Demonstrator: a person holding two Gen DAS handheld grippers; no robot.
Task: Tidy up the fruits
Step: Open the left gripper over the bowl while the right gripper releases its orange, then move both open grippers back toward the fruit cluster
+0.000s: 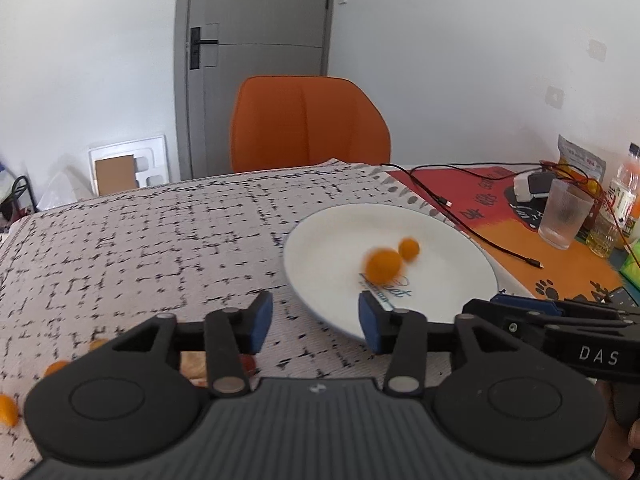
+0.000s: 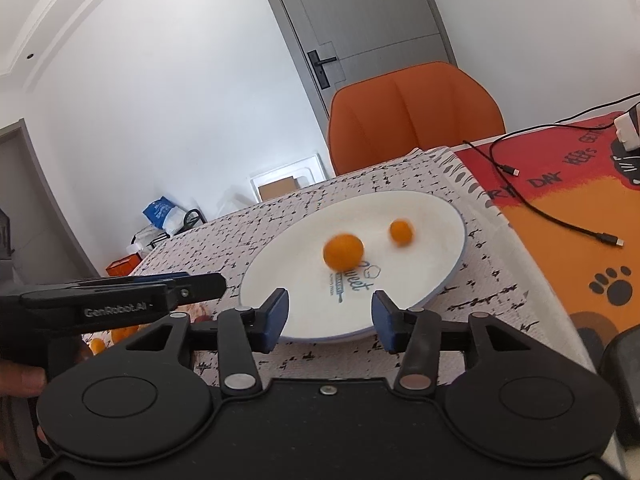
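A white plate (image 1: 320,248) (image 2: 432,208) lies on the patterned tablecloth. Two small orange fruits lie on it: a larger blurred one (image 1: 383,266) (image 2: 343,251) and a smaller one (image 1: 409,249) (image 2: 401,232). My left gripper (image 1: 315,318) is open and empty, at the plate's near left rim. My right gripper (image 2: 330,316) is open and empty, above the plate's near rim. Each gripper shows side-on in the other view: the right one (image 1: 560,320), the left one (image 2: 120,296). More small orange fruits lie at the lower left (image 1: 8,410) (image 2: 97,345), partly hidden.
An orange chair (image 1: 308,124) (image 2: 412,112) stands behind the table. A black cable (image 1: 472,224) (image 2: 560,216) runs over an orange-red mat (image 1: 568,272) (image 2: 580,200). A glass (image 1: 564,216), bottles and a snack bag stand at the far right.
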